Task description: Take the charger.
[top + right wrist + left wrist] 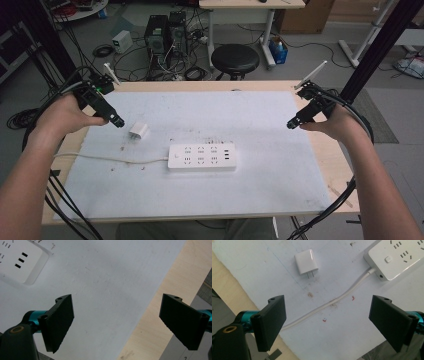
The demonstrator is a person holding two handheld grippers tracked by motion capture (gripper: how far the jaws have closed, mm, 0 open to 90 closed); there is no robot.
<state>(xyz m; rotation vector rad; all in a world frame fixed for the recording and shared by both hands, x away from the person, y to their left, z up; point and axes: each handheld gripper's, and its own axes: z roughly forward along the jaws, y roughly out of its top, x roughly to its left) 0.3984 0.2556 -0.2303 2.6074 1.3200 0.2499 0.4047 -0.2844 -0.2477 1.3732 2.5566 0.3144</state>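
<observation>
A wooden desk point(327, 150) is covered by a white mat point(210, 195), scuffed and marked with small red and brown flecks. Near the middle of the mat a white power strip point(202, 157) is laid flat, its sockets facing up and a row of USB ports at its right end. A white cord point(110, 159) is led from the strip's left end across the mat toward the desk's left edge. A small white USB charger plug point(139, 131) is seen lying on the mat up and left of the strip, apart from it; in the left gripper view its two prongs point(311, 275) are turned toward the cord point(332, 302).

The left gripper point(119, 122) is held above the mat's left part, near the charger plug point(306, 261) but not touching it. Its fingers point(271, 321) are spread wide, with nothing between them, and the strip's switch end point(397, 257) is seen beyond them.

The right gripper point(291, 124) is held over the mat's right edge, well apart from the strip. Its fingers point(60, 321) are likewise spread wide and empty, with bare mat point(110, 290) and a band of desk wood point(160, 315) seen between them and a corner of the strip point(18, 260) at the upper left.

Beyond the desk, a black round stool point(235, 58) and computer towers point(165, 32) are seen on the floor among cables.
</observation>
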